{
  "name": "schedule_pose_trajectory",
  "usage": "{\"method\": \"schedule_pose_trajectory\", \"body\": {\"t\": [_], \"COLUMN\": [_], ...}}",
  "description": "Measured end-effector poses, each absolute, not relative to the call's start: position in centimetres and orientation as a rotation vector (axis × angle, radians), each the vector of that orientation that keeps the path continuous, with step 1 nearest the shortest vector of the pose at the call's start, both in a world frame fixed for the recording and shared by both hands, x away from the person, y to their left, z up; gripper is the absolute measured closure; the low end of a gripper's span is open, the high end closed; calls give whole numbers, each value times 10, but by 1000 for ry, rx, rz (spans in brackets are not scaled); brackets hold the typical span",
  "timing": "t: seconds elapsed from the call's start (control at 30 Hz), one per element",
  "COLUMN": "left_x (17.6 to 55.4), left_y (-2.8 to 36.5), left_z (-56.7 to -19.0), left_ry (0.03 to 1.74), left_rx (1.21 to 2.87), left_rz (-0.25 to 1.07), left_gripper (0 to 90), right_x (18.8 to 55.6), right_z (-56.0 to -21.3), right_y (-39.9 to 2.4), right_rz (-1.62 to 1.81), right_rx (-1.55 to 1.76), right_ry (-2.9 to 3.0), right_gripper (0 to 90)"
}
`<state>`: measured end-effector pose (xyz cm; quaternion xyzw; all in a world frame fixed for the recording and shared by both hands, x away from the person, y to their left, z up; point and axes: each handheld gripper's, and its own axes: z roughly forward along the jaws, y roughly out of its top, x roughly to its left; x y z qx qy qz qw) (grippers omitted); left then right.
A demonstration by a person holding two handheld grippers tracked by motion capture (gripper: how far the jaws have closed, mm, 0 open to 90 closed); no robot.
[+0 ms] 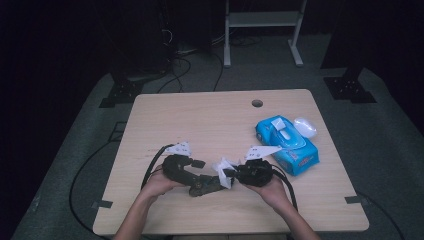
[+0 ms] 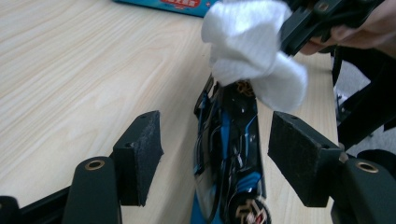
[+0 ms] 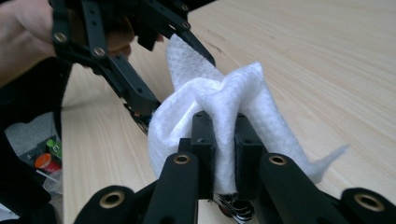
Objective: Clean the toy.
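Right claw [image 3: 223,154]: clamped on a white wet wipe [image 3: 224,100], bunched at its tips.
Left claw [image 2: 212,149]: jaws apart, nothing pinched; a toy car [image 2: 231,154] lies between its pads on the tabletop [image 2: 70,70].
Wipe pack [image 1: 287,140]: beyond the right claw.
Progress: wipe pulled and gripped, touching the car's end; wiping looks barely begun.

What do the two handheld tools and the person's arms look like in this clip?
Both tools are matte black linkage frames with brass-coloured rivets. The left tool has two flat jaws faced with rough black foam pads. The right tool is of the same build. Each carries a grey three-cornered plate with small dark markers and trails a black cable. The forearms are bare, with no sleeves.
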<state>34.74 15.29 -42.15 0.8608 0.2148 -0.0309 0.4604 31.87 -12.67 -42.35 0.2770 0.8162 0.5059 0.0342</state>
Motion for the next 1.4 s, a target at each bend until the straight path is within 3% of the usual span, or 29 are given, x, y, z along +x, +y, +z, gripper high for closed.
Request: {"method": "schedule_pose_trajectory", "body": {"t": [0.57,0.77,1.4], "left_x": [350,345,332], "left_y": [157,149,137], "left_z": [-445,-445,-450], "left_ry": [596,570,488], "left_rx": [2094,2147,2237], "left_rz": [-222,-224,-186], "left_gripper": [270,195,185], "right_x": [311,301,274], "right_z": [-431,-430,-437], "right_y": [-125,-128,-136], "right_rz": [1473,1458,1418], "right_rx": [774,718,626], "right_ry": [2531,2545,2537], "right_gripper": [812,811,815]}}
